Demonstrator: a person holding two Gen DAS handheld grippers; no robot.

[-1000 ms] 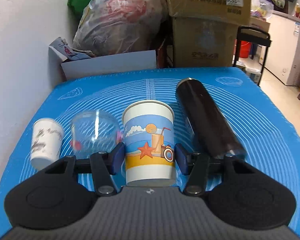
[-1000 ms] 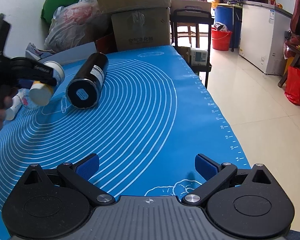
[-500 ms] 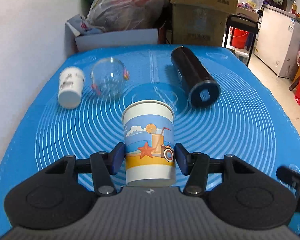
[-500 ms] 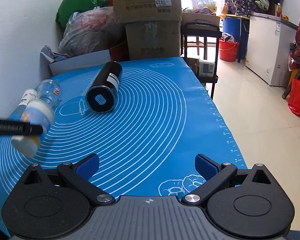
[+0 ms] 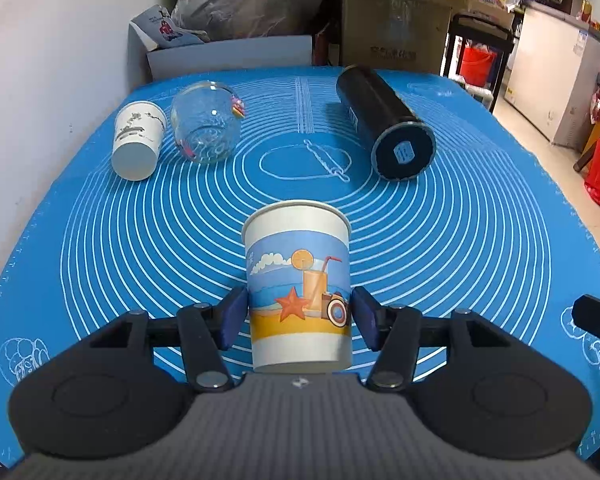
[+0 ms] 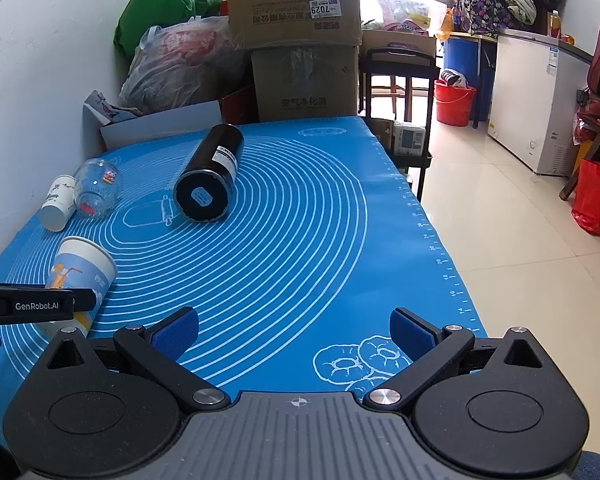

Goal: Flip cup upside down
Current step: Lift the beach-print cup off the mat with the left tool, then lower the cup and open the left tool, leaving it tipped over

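Left gripper (image 5: 299,312) clamps printed paper cup (image 5: 298,284) between blue pads, cup at 6 o'clock on blue mat (image 5: 480,240). Left wrist view shows beach print and wide end pointing away from camera; right wrist view shows same cup (image 6: 82,272) side-on at 9 o'clock, tilted, partly behind gripper bar. Right gripper (image 6: 294,334) jaws spread wide, nothing between. Black flask (image 5: 384,120) lies at 1 o'clock; glass jar (image 5: 206,122) and white cup (image 5: 138,140) at 11. Cardboard boxes (image 6: 296,40), red bucket (image 6: 454,104), tiled floor (image 6: 500,220) beyond.
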